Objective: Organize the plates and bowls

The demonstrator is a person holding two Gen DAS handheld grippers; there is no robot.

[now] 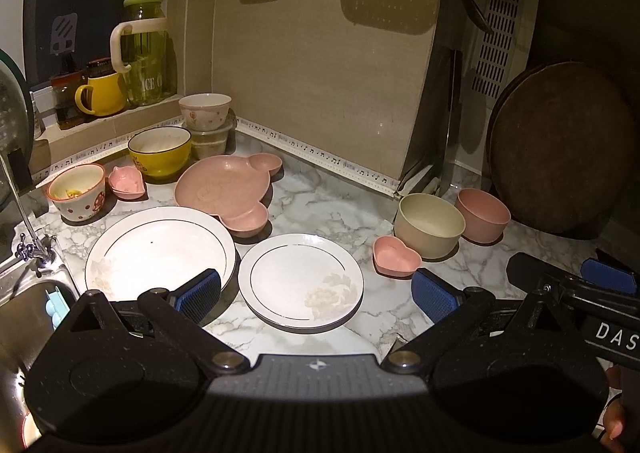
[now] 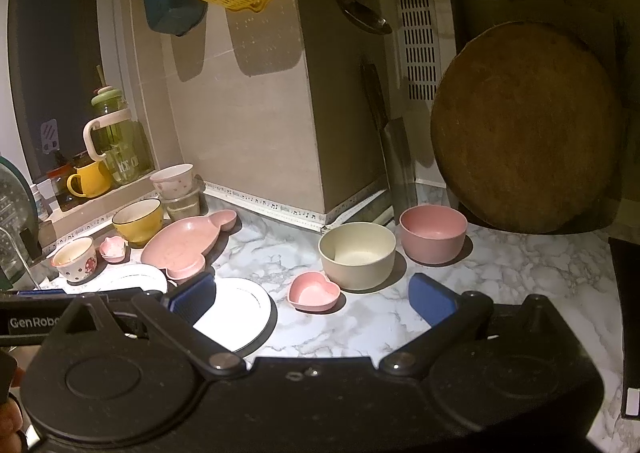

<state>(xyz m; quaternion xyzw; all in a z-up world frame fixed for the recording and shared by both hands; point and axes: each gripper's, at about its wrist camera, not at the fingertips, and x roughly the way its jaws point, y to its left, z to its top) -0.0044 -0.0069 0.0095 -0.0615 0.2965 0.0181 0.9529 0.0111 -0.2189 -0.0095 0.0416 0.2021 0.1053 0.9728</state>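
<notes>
Both grippers wide open, holding nothing: left gripper (image 1: 316, 295) hangs over the small white plate (image 1: 300, 281), right gripper (image 2: 312, 299) near the heart-shaped dish (image 2: 313, 290), probably lining up first grabs on the table (image 2: 500, 269).

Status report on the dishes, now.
Left gripper open, right gripper open, both empty. Two white gold-rimmed plates unstacked on marble counter. Path clear.
</notes>
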